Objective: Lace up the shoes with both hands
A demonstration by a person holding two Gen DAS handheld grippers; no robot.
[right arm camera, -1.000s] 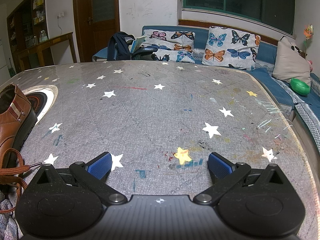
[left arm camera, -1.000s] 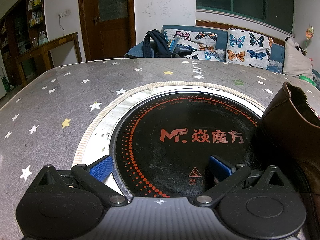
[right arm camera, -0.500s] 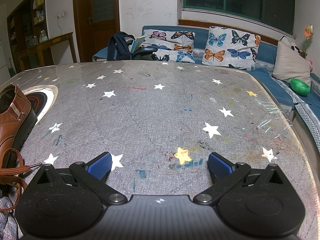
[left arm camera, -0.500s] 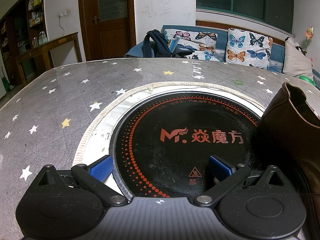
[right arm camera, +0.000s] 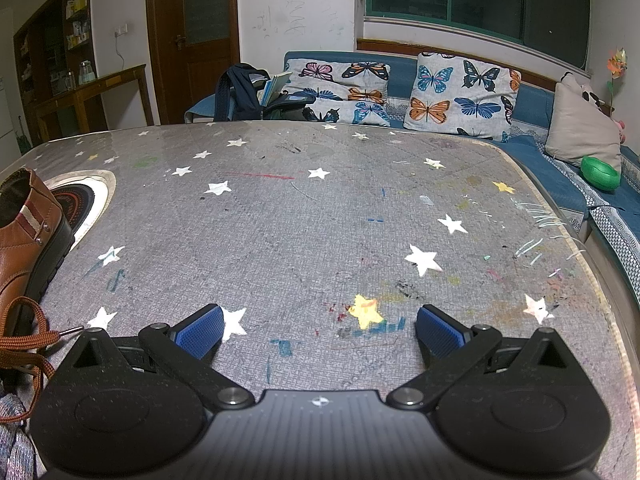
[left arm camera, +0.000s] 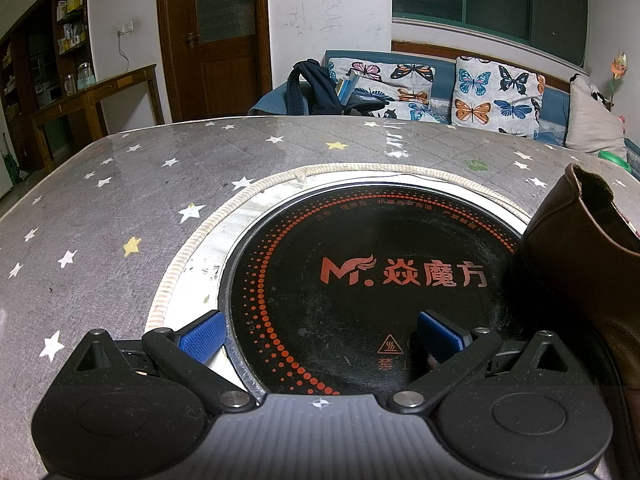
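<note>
A brown leather shoe [left arm camera: 588, 264] stands at the right edge of the left wrist view, heel end toward the camera. In the right wrist view the same shoe [right arm camera: 24, 240] sits at the far left, with a loose brown lace [right arm camera: 24, 344] trailing by its black sole. My left gripper [left arm camera: 320, 334] is open over the black round hob plate, its blue pads apart with nothing between them. My right gripper [right arm camera: 318, 332] is open too, above bare star-patterned cloth to the right of the shoe. Neither gripper touches the shoe or the lace.
A black induction hob [left arm camera: 372, 280] with red lettering is set into the grey star-print table [right arm camera: 320, 220]. Behind the table is a blue sofa with butterfly cushions [right arm camera: 460, 92], a dark backpack [right arm camera: 240, 92] and a green object [right arm camera: 600, 172]. A wooden door and side table stand at the left.
</note>
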